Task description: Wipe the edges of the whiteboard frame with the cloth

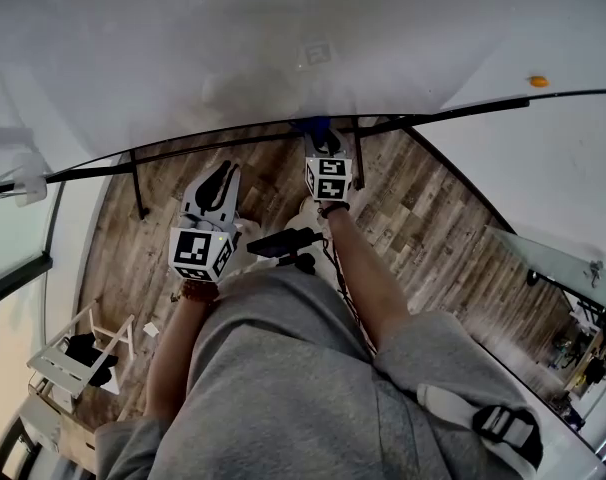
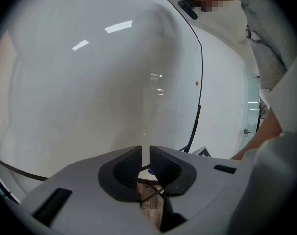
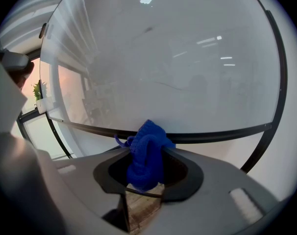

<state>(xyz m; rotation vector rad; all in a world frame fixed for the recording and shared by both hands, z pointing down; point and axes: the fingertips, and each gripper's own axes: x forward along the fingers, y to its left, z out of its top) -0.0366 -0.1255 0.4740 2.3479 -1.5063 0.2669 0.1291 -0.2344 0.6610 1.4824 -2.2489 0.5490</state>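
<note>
A big whiteboard (image 1: 233, 48) fills the top of the head view, its thin black frame (image 1: 223, 146) running along the bottom edge. My right gripper (image 1: 318, 128) is shut on a bunched blue cloth (image 3: 146, 153), which is pressed against the lower frame bar (image 3: 212, 134) in the right gripper view. My left gripper (image 1: 223, 171) hangs lower and to the left, apart from the board. Its jaws stand nearly together with only a thin slit between them and nothing in it (image 2: 145, 158). The board's right frame edge (image 2: 201, 67) curves past in the left gripper view.
Wood-plank floor (image 1: 423, 218) lies below the board. Black stand legs (image 1: 138, 183) hold the board up. A white chair or rack (image 1: 78, 353) stands at lower left. A glass partition (image 1: 8, 238) is on the left, a white wall (image 1: 543, 158) on the right. The person's grey shorts (image 1: 283, 388) fill the foreground.
</note>
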